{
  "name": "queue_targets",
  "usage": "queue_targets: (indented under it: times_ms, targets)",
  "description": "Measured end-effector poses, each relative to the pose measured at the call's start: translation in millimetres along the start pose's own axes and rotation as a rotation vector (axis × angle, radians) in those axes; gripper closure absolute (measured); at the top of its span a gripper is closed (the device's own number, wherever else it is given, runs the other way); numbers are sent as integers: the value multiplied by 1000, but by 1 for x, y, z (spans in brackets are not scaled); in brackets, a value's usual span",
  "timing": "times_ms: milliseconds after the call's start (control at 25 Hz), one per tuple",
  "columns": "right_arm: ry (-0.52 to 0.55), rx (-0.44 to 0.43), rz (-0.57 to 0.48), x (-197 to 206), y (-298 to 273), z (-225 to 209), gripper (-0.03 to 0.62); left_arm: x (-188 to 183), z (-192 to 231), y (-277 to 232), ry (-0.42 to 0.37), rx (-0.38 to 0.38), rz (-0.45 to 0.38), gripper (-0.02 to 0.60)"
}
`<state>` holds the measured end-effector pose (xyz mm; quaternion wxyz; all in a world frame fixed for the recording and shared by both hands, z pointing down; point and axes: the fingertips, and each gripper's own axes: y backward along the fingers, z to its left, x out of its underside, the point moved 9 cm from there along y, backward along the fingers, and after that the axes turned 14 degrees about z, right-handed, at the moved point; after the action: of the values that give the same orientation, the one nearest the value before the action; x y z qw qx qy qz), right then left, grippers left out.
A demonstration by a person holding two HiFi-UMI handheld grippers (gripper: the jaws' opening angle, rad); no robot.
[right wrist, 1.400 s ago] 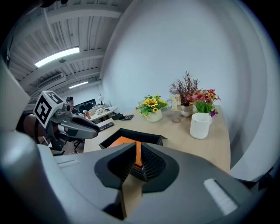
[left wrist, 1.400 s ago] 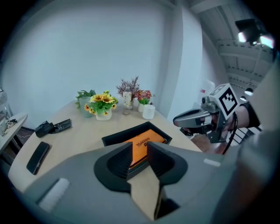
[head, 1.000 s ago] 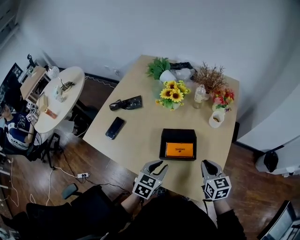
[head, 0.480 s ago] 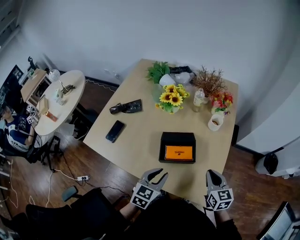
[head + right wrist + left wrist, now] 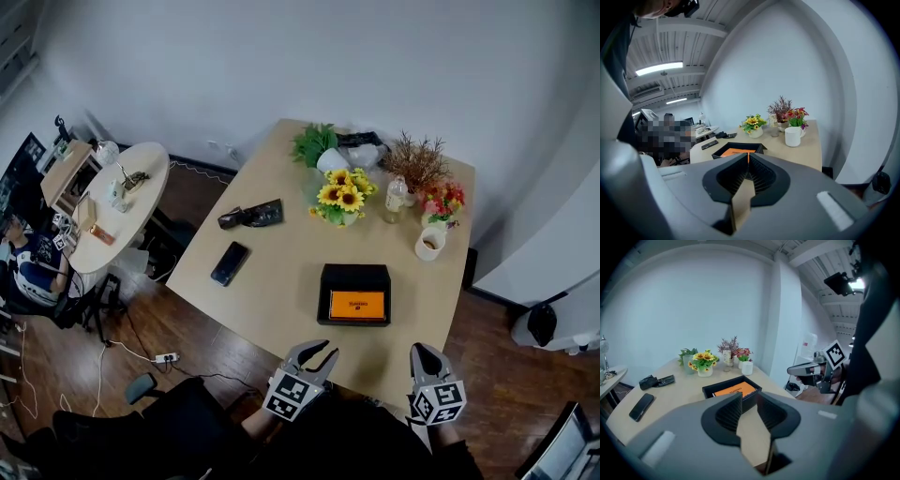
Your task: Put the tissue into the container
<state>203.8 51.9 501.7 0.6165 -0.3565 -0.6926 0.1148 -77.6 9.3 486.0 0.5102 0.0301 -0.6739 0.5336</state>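
Observation:
A black open container (image 5: 354, 272) sits on the tan table with an orange tissue pack (image 5: 357, 304) lying flat inside it. Both grippers hover at the table's near edge, short of the container. My left gripper (image 5: 316, 352) is to its front left, jaws a narrow gap apart and empty. My right gripper (image 5: 418, 352) is to its front right, jaws closed together on nothing. The left gripper view has the container (image 5: 712, 389) and pack (image 5: 735, 389) just beyond my left gripper (image 5: 749, 401). In the right gripper view my right gripper (image 5: 748, 161) partly hides the container (image 5: 723, 149).
A dark phone (image 5: 230, 262) and a black pouch (image 5: 251, 214) lie on the table's left side. Sunflowers (image 5: 343, 195), a bottle (image 5: 397, 194), potted plants and a white mug (image 5: 430, 242) crowd the far end. A round side table (image 5: 117, 195) stands at left.
Both grippers have drawn back a little toward the table's near edge. The container and the pack in it have not moved.

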Motion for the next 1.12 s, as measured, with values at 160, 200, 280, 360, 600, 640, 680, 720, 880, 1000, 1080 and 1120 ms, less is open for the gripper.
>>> queue_targets:
  times_ms: [160, 200, 280, 360, 600, 640, 680, 720, 880, 1000, 1080, 1120]
  targets:
    - [6, -4, -3, 0, 0, 3, 583, -1, 1, 2, -4, 1, -11, 502]
    - [7, -5, -3, 0, 0, 4, 583, 0, 1, 2, -4, 1, -12, 502]
    - [9, -10, -3, 0, 0, 5, 583, 0, 0, 3, -3, 1, -13, 502]
    - [12, -18, 1, -3, 0, 7, 583, -1, 0, 2, -1, 1, -12, 502]
    - [48, -35, -14, -6, -3, 12, 583, -2, 0, -1, 0, 2, -15, 502]
    - [49, -37, -18, -8, -3, 13, 583, -3, 1, -1, 0, 2, -16, 502]
    - [52, -38, -21, -9, -3, 13, 583, -4, 2, -1, 1, 1, -18, 502]
    - [57, -39, -23, -10, -3, 14, 583, -4, 2, -1, 2, 1, -20, 502]
    - [82, -47, -17, -6, -6, 16, 594, -3, 3, -2, 3, 6, -16, 502]
    - [73, -43, -11, -6, -8, 17, 594, -1, 3, -3, 8, 7, -12, 502]
    - [75, -43, -10, -6, -10, 17, 594, 1, 4, -3, 10, 5, -9, 502]
    - [76, -44, -8, -5, -10, 17, 594, 1, 4, -3, 10, 4, -8, 502]
